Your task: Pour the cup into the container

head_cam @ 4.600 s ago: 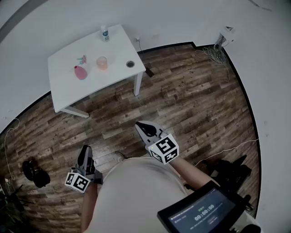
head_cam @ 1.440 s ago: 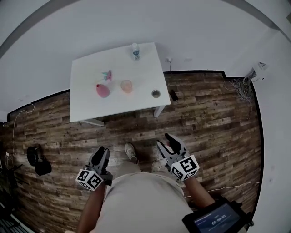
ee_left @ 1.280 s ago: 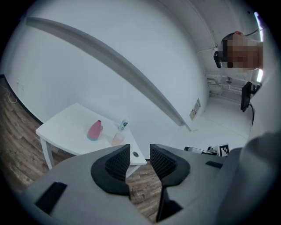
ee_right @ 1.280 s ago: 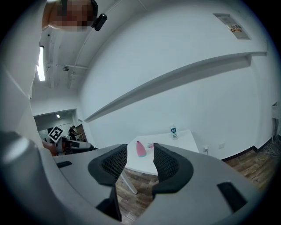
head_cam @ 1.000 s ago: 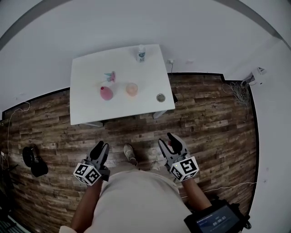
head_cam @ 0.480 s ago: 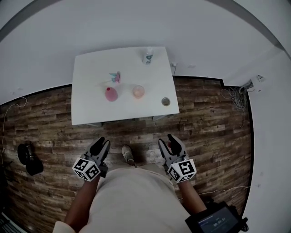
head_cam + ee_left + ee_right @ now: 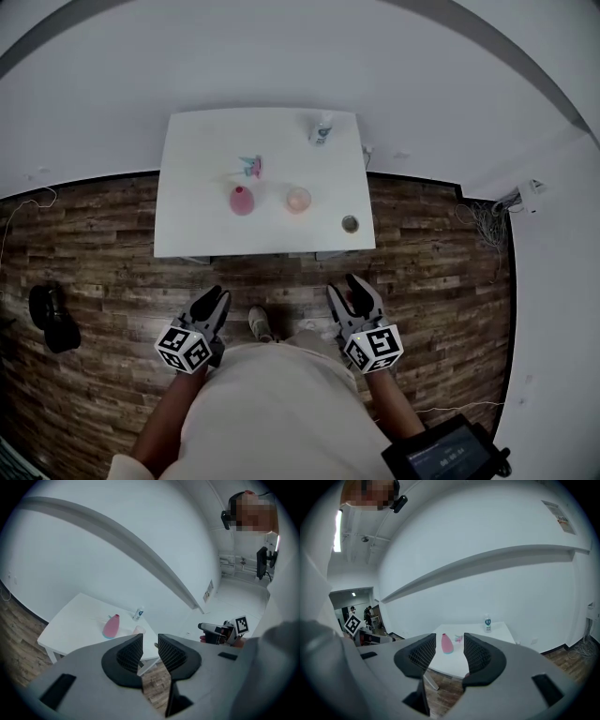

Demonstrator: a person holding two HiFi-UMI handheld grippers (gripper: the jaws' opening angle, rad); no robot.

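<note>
The pink cup [image 7: 298,199] stands upright near the middle of the white table [image 7: 187,225], well ahead of me and far from both my grippers. Beside it to the left stands a pink bottle [image 7: 242,200]. The small round container [image 7: 350,223] sits apart from the cup, toward the table's front right corner. Farther back, a small teal-and-pink object [image 7: 250,166] lies behind the pink bottle. A clear labelled bottle [image 7: 322,129] stands by the far edge.

My left gripper [image 7: 214,298] hangs over the wooden floor [image 7: 94,272], short of the table's near edge and pointing toward it. Its jaws have just been closing a little, but there is a plain gap between my ribbed fingers [image 7: 129,654]. Nothing is in that gap; only the table's edge and the floor show through it, far off. This gripper touches nothing.

My right gripper [image 7: 354,286] is level with the left one, also over the floor and aimed at the table. Its jaws stand moderately apart, and the fingers [image 7: 478,656] are bare. The pink bottle shows through the gap between them, but it is far away on the table, not between the pads. This gripper holds nothing and touches nothing.

Between the two grippers, one of my shoes [image 7: 259,323] shows on the floor.
</note>
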